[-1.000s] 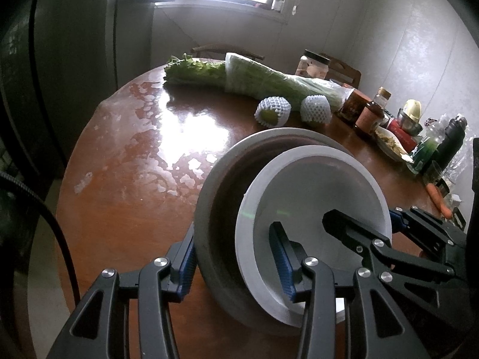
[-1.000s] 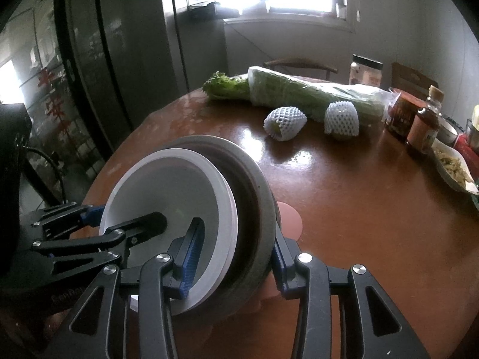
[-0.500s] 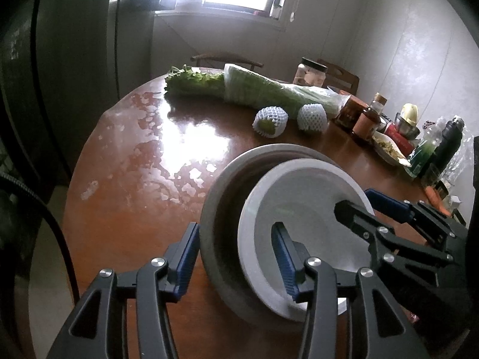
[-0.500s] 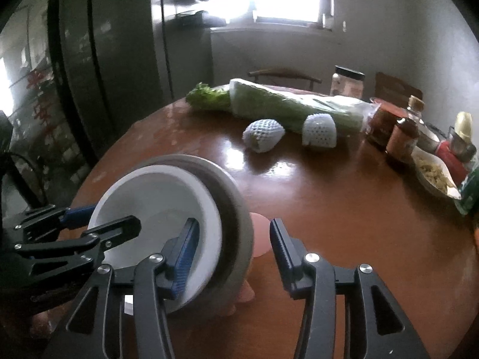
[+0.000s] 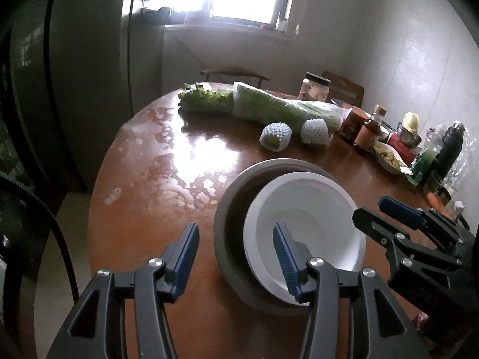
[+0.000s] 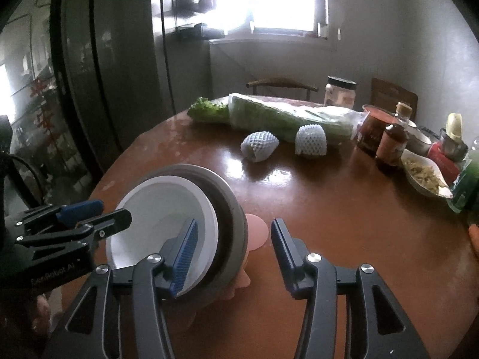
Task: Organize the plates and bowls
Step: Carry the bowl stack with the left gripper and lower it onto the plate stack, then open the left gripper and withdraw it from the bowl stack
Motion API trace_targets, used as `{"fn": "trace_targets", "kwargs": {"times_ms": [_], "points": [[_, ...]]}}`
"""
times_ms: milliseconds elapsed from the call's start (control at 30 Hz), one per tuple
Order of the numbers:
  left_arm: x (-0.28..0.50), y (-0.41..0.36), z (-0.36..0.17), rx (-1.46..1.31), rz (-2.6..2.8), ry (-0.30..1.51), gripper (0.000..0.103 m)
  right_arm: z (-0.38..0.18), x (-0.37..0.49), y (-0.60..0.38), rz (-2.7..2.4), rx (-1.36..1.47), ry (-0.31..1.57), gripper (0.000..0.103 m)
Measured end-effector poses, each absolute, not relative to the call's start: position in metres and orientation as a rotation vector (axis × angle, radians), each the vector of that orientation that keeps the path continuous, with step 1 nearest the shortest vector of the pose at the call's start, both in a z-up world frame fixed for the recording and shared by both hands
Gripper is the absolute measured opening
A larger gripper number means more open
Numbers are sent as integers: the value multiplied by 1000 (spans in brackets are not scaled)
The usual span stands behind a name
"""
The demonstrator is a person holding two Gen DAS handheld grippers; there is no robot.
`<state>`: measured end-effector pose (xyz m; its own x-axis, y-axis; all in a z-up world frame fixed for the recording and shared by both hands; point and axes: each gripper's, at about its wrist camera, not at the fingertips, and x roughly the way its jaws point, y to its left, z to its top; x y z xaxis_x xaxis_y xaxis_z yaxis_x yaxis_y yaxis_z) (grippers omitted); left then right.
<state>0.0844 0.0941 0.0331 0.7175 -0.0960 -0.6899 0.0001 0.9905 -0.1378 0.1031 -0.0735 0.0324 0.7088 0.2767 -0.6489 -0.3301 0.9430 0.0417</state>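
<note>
A wide grey bowl point(image 5: 227, 239) stands on the round brown table point(image 5: 143, 224) with a smaller white bowl point(image 5: 305, 224) nested in it, off-centre. My left gripper point(image 5: 235, 257) hangs over the bowls' near-left rim; its jaws are opening, one finger outside the grey wall and one over the white bowl, with neither pad pressing. On the opposite side my right gripper point(image 6: 233, 251) straddles the grey bowl point(image 6: 230, 218) the same way, jaws opening, a gap at the outer finger. A pink flat thing point(image 6: 256, 230) pokes out from under the bowl. Each gripper shows in the other's view: the right gripper point(image 5: 369, 209), the left gripper point(image 6: 115, 211).
Across the table lie a bagged leafy vegetable point(image 5: 269, 107) and two foam-netted fruits point(image 5: 275, 137). Jars, sauce bottles point(image 6: 392, 143), a dish of food point(image 6: 425, 176) and a dark flask point(image 5: 449, 149) crowd the right side. Dark cabinets point(image 5: 74, 74) stand left, chairs behind.
Both grippers have drawn back and up from the nested bowls, and their jaws have widened off the rims. The bowls stay on the table.
</note>
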Motion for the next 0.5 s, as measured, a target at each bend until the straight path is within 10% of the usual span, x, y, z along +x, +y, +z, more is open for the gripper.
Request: {"fn": "trace_targets", "kwargs": {"times_ms": [500], "points": [[67,85,43,-113,-51,751,52,48,78,-79,343,-84,665,58]]}}
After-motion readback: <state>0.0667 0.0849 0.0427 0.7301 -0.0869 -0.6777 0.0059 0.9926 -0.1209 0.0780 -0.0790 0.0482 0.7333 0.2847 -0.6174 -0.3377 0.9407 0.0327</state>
